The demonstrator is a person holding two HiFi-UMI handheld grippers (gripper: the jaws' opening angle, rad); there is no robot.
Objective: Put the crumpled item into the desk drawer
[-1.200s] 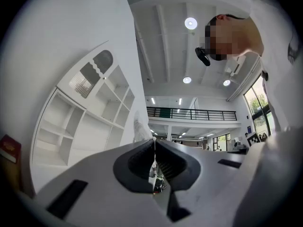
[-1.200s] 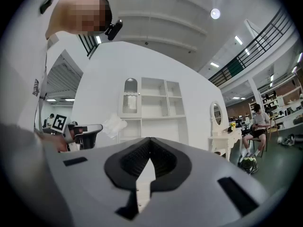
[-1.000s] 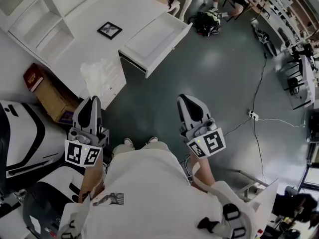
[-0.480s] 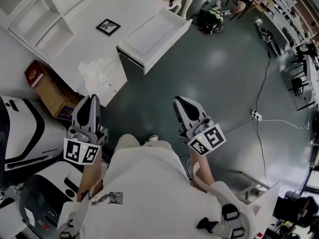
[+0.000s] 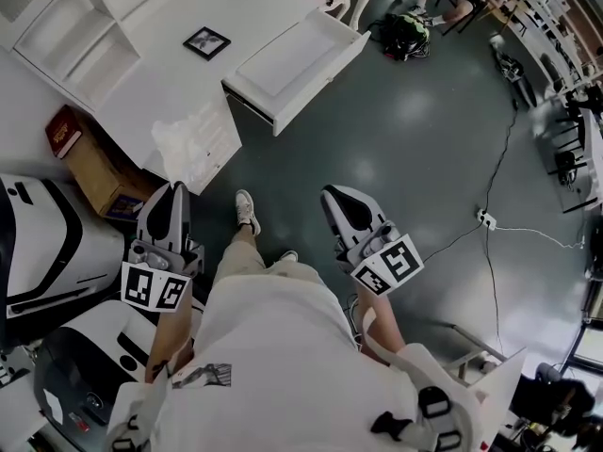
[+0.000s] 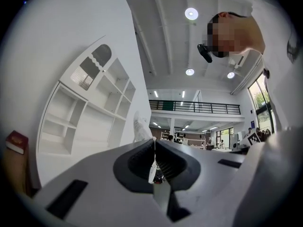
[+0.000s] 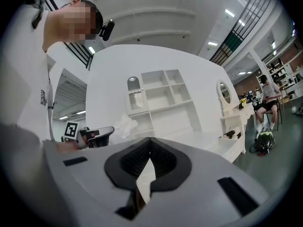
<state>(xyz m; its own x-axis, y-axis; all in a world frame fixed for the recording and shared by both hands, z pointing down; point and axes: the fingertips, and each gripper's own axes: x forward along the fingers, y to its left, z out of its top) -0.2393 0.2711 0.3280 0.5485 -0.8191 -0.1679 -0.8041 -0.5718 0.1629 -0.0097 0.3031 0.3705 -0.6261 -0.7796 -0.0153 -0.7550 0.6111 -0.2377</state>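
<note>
The crumpled white item (image 5: 193, 139) lies on the near corner of the white desk (image 5: 141, 83). Farther along the desk, its drawer (image 5: 292, 59) stands pulled out and looks empty. My left gripper (image 5: 174, 189) hangs off the desk's near edge, just short of the crumpled item, jaws shut on nothing. My right gripper (image 5: 337, 195) is over the grey floor, well short of the drawer, also shut and empty. The crumpled item (image 6: 140, 126) shows just above the shut left gripper (image 6: 154, 141). From the right gripper (image 7: 150, 140) the crumpled item (image 7: 124, 125) sits before the shelves.
A small framed picture (image 5: 207, 40) lies on the desk. A red book (image 5: 64, 132) and a cardboard box (image 5: 99, 182) sit left of it, and a white-and-black machine (image 5: 38, 252) is nearer. My shoe (image 5: 247, 210) is forward on the floor. A power strip (image 5: 485, 219) lies right.
The person has stepped forward: a foot now shows ahead between the grippers. Both grippers stay shut and have shifted only slightly.
</note>
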